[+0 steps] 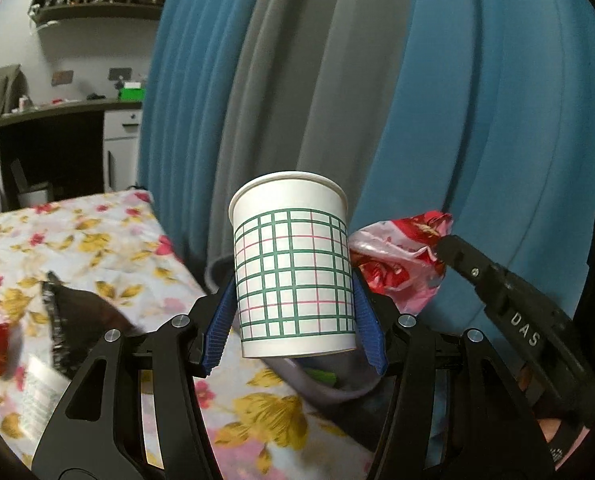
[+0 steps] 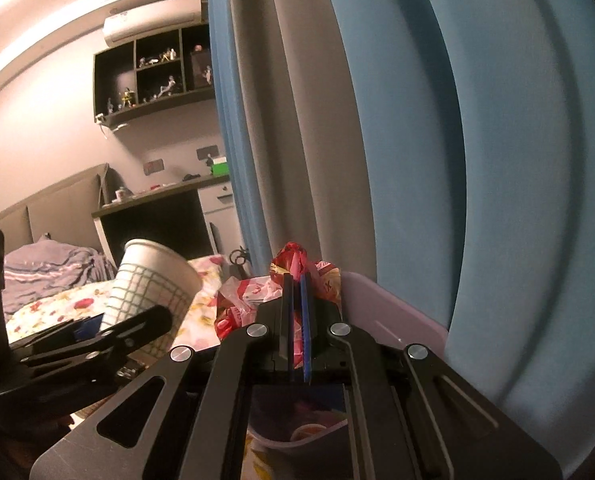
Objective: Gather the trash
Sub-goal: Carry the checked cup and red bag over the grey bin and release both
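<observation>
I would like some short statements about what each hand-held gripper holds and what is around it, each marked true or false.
1. The left hand-held gripper grips a paper cup. True.
2. The cup is plain white. False: it bears a grid of green and pink lines.
3. The right hand-held gripper is shut on a red and white plastic wrapper. True.
4. The cup lies on its side on the bed. False: it is held clear above the floral sheet.
5. Blue and grey curtains hang behind both grippers. True.
6. The right gripper's jaws stand wide apart. False: they are nearly together, pinching the wrapper.
</observation>
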{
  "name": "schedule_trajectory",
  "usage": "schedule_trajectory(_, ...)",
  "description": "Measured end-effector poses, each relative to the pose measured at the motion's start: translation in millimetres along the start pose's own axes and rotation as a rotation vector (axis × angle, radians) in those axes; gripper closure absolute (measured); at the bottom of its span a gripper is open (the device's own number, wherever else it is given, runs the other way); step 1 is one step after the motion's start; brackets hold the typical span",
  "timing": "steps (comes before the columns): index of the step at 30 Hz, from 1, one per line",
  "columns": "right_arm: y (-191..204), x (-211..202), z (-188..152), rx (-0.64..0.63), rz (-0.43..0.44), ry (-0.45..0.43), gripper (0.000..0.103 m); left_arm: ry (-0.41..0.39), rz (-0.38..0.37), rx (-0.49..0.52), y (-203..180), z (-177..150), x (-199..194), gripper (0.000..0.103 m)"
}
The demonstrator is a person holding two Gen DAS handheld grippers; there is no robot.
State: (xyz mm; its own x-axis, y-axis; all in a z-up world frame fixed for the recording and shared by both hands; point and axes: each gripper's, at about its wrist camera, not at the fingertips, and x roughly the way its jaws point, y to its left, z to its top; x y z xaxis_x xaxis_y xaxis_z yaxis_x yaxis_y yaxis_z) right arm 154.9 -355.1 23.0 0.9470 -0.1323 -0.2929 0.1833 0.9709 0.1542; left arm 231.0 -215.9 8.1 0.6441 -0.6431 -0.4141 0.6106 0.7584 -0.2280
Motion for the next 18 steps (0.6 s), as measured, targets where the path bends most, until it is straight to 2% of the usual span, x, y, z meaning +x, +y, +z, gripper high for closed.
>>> schedule_trajectory(18, -12.8, 36.0, -11.2, 0.018, -0.038, 0.071, 0.099, 0.089, -0.056, -0.038, -1.5, -6.7, 52.8, 0.048)
